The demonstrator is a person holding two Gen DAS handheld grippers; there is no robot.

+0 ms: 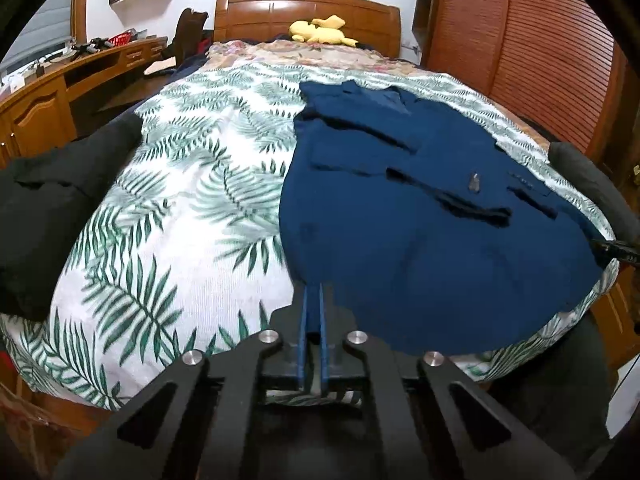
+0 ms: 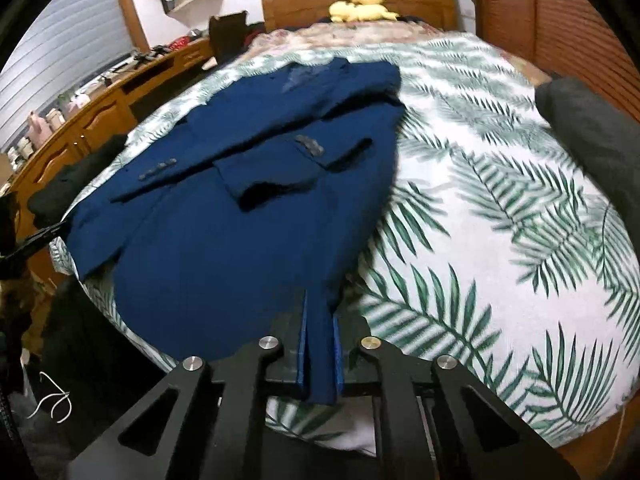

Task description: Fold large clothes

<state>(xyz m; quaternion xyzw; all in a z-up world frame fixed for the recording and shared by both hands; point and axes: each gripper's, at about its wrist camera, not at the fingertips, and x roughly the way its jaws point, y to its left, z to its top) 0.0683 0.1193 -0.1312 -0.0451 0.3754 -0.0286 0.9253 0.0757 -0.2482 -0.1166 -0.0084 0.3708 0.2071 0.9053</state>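
A navy blue suit jacket [image 1: 432, 208] lies spread on the leaf-print bedspread [image 1: 180, 208], collar toward the headboard, sleeves folded across its front. My left gripper [image 1: 314, 292] is shut on the jacket's near hem at its left corner. In the right wrist view the same jacket [image 2: 240, 208] fills the left half of the bed [image 2: 500, 220]. My right gripper [image 2: 318, 304] is shut on the hem at the jacket's near right corner, with blue cloth pinched between the blue fingers [image 2: 338, 352]. The hem is slightly lifted off the bedspread.
A black garment [image 1: 52, 208] lies on the bed's left edge, a dark grey one [image 2: 588, 132] on its right edge. A yellow plush toy [image 1: 320, 32] sits by the wooden headboard. A wooden desk [image 1: 60, 92] runs along the left, louvred wardrobe doors [image 1: 540, 40] on the right.
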